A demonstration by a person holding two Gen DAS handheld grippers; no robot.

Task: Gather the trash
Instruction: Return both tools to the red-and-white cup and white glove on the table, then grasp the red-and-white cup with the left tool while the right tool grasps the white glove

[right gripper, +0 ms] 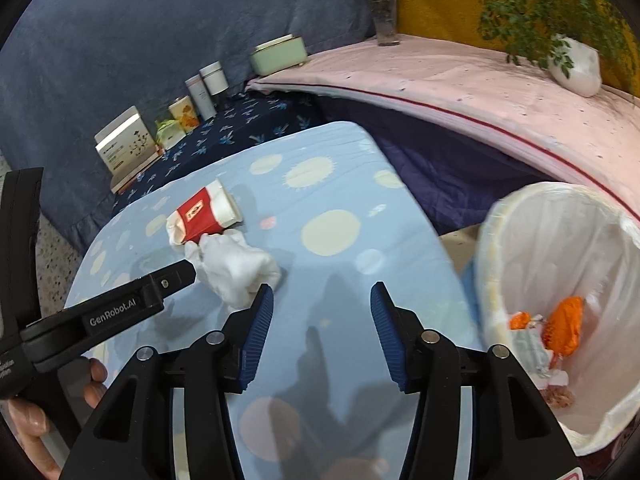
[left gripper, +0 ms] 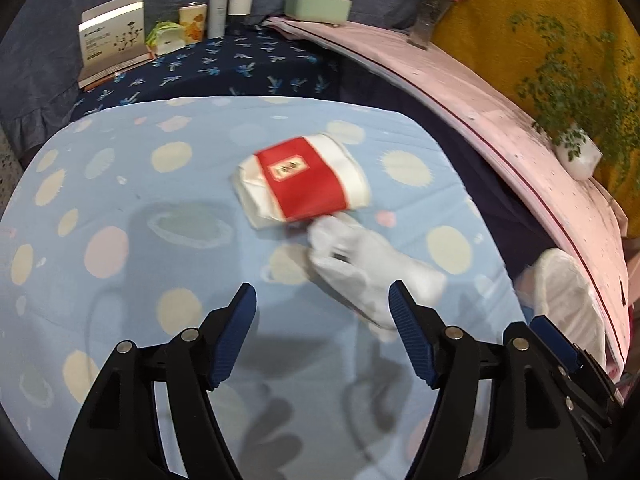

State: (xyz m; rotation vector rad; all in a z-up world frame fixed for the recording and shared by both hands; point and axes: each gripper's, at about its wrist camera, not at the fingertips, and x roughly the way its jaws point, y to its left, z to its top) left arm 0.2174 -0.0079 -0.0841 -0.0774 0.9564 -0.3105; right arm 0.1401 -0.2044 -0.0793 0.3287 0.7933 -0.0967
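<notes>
From the left wrist, the left gripper (left gripper: 322, 306) tilts down over the spotted blue cloth (left gripper: 120, 280), fingers spread wide and empty, with the crushed red-and-white cup (left gripper: 302, 186) and what looks like crumpled white tissue (left gripper: 368, 268) lying just ahead, touching each other. From the right wrist, the right gripper (right gripper: 322, 308) also slants down, fingers apart on nothing, tissue beside its left finger and the lined bin (right gripper: 560, 280) to its right holding orange scraps.

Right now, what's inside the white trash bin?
Inside the white trash bin lie orange scraps, a grey-white wrapper and something pinkish. Whatever lies beneath that pile is covered.
</notes>
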